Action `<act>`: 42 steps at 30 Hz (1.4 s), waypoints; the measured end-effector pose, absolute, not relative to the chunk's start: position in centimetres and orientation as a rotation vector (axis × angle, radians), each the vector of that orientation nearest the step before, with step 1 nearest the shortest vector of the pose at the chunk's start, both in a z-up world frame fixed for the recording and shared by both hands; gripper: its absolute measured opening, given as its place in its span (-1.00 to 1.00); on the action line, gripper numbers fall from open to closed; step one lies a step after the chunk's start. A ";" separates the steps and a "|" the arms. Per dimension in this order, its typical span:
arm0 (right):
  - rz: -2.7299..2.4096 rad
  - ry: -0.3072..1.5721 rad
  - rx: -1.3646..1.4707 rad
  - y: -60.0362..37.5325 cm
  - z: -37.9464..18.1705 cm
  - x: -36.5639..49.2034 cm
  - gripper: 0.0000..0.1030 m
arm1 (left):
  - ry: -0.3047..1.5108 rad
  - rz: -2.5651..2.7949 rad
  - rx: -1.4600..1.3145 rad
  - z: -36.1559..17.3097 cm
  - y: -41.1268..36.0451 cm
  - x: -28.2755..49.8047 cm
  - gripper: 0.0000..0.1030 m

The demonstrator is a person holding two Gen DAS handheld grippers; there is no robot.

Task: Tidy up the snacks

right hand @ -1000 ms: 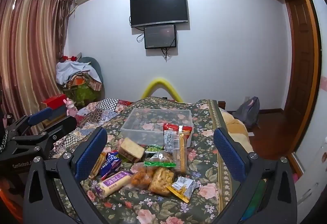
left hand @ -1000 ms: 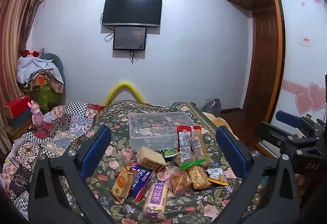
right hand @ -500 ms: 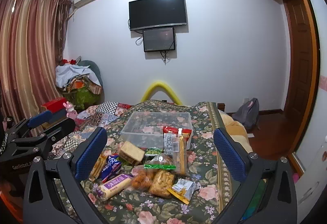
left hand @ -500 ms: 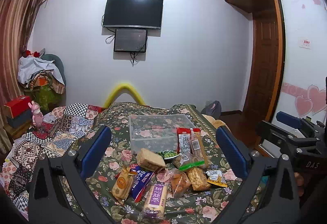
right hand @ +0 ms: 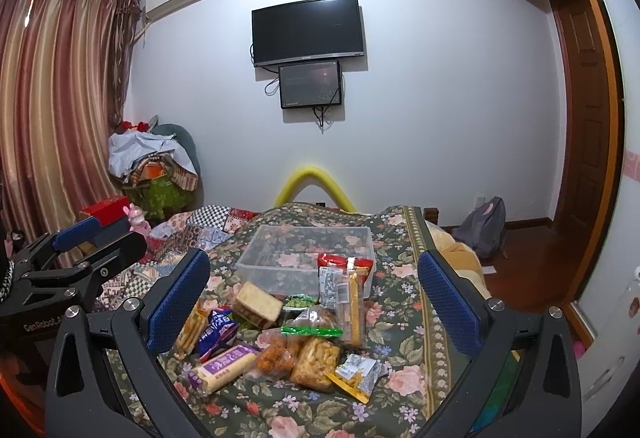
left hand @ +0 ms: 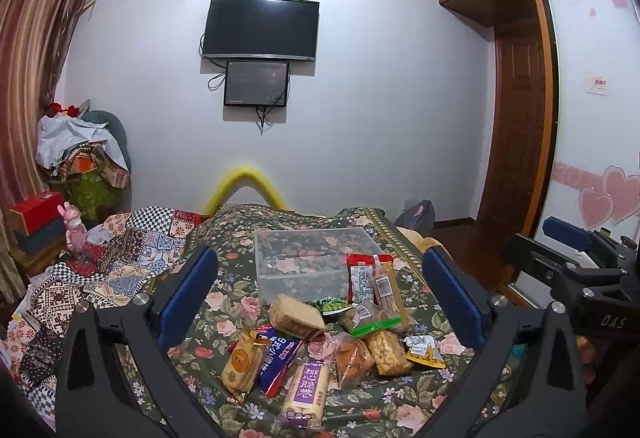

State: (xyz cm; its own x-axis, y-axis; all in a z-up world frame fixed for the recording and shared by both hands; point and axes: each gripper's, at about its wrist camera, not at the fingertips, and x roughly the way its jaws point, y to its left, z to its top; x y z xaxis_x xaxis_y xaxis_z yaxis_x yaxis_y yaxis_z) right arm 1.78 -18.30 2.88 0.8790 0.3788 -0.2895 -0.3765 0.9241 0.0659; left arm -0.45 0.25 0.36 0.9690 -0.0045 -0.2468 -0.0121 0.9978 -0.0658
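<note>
A clear plastic box (left hand: 308,262) (right hand: 308,254) stands empty on the floral bedspread (left hand: 224,322). In front of it lies a heap of several snack packs: a purple-label roll (left hand: 306,390) (right hand: 224,362), a blue pack (left hand: 276,354), a wrapped cake (left hand: 296,316) (right hand: 256,304), a red pack (left hand: 362,276) leaning on the box, and a yellow sachet (left hand: 424,346) (right hand: 356,374). My left gripper (left hand: 320,302) hangs open above the heap, holding nothing. My right gripper (right hand: 312,302) is open too, beside it on the right, also empty.
A patchwork quilt (left hand: 120,254) covers the bed's left part. A yellow foam arch (left hand: 244,184) rises behind the bed's far end. A pile of clothes (right hand: 152,162) and a red box (right hand: 104,208) sit at the left wall. A backpack (right hand: 484,226) lies on the wooden floor at right.
Both views have tilted up slightly, so the bed and snacks sit a little lower in frame. Nothing on the bed has moved.
</note>
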 end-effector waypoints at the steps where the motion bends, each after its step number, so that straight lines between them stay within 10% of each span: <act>1: 0.394 0.302 0.010 -18.3 2.9 1.8 1.00 | 0.249 0.005 -0.065 0.4 0.2 -0.5 1.00; 42: 0.413 0.286 0.038 -18.8 3.2 1.5 1.00 | 0.231 0.007 -0.053 0.8 -0.5 -0.9 1.00</act>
